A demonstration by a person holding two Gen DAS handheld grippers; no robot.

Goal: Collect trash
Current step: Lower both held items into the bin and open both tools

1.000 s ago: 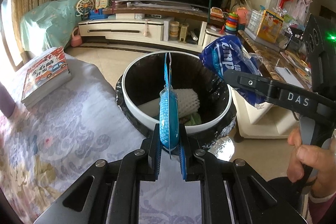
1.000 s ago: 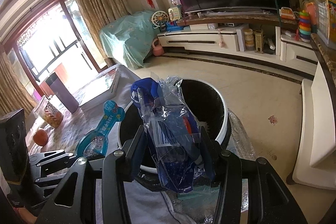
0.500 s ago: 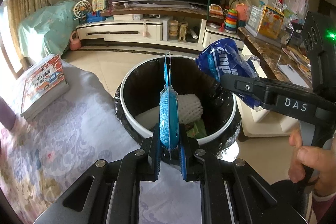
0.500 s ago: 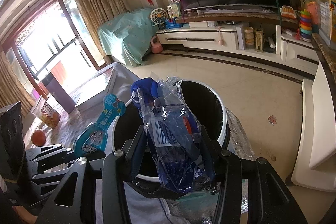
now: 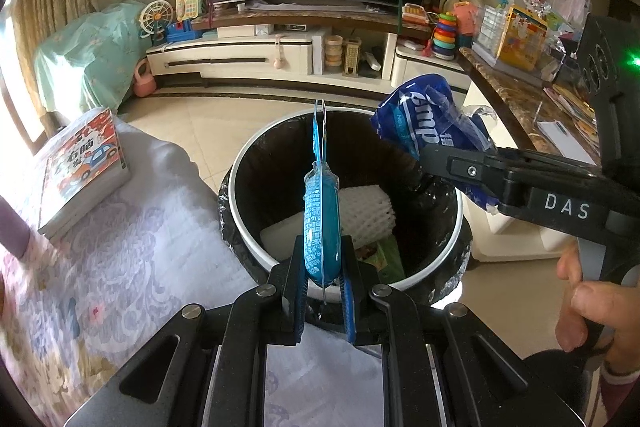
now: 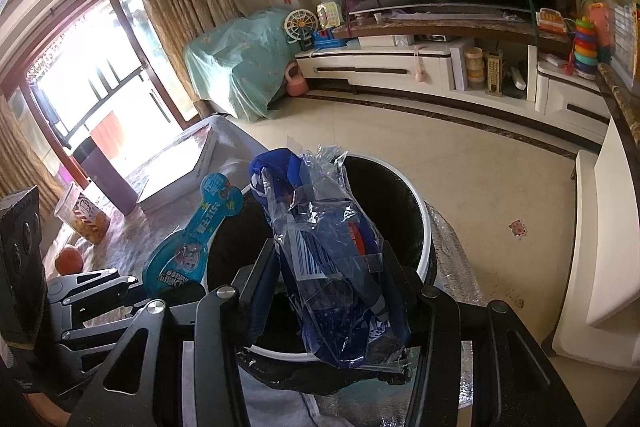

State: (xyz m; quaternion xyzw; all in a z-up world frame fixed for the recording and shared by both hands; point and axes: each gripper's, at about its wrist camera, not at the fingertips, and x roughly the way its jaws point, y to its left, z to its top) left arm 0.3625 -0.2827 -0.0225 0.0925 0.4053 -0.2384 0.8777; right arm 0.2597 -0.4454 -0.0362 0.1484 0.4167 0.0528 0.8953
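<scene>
Both pieces of trash held over bin, drop step pending.

Left gripper [image 5: 323,291] clamped on teal blister pack [image 5: 321,223], held edge-on and upright above near rim of trash bin [image 5: 256,251]. Right gripper [image 6: 326,291] clamped on crumpled blue plastic wrapper [image 6: 328,259], poised over bin's right side. Judged: transport complete, release not yet done. Next move likely called for opening jaws w/ each item clear inside rim, so neither caught lip nor fell onto patterned tablecloth [image 5: 120,251]. Blister pack seen as bone-shaped card w/ clear bubble, printed teal. Wrapper glossy, partly transparent, barcode visible, looked light and springy. Bin black-lined, white rim, already holding white foam net [image 5: 366,211] and misc. scraps.
</scene>
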